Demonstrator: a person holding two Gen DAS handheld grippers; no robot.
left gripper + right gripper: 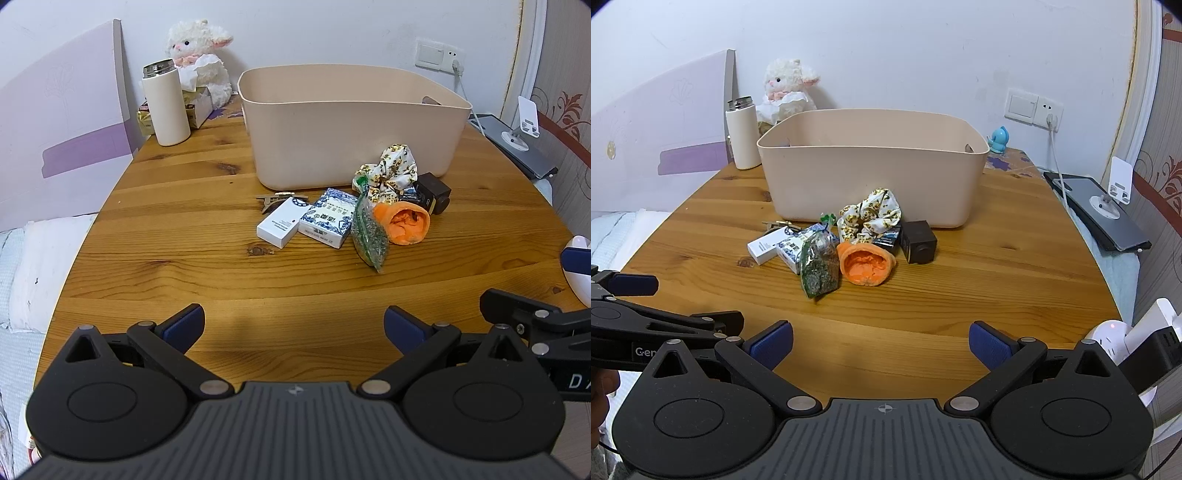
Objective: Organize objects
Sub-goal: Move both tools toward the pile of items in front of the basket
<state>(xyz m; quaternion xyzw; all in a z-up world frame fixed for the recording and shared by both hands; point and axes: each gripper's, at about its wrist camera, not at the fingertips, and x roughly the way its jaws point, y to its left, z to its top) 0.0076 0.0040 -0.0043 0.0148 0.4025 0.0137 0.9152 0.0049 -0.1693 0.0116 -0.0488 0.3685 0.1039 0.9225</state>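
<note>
Here, both tools [294,325] [881,345] agape, clutter beside bin [871,184].

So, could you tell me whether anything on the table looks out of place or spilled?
Nothing is spilled or damaged. The small items sit in a loose heap in front of the beige bin: the scrunchie rests on the dark boxes, and the green bag leans on the blue-patterned box.
</note>
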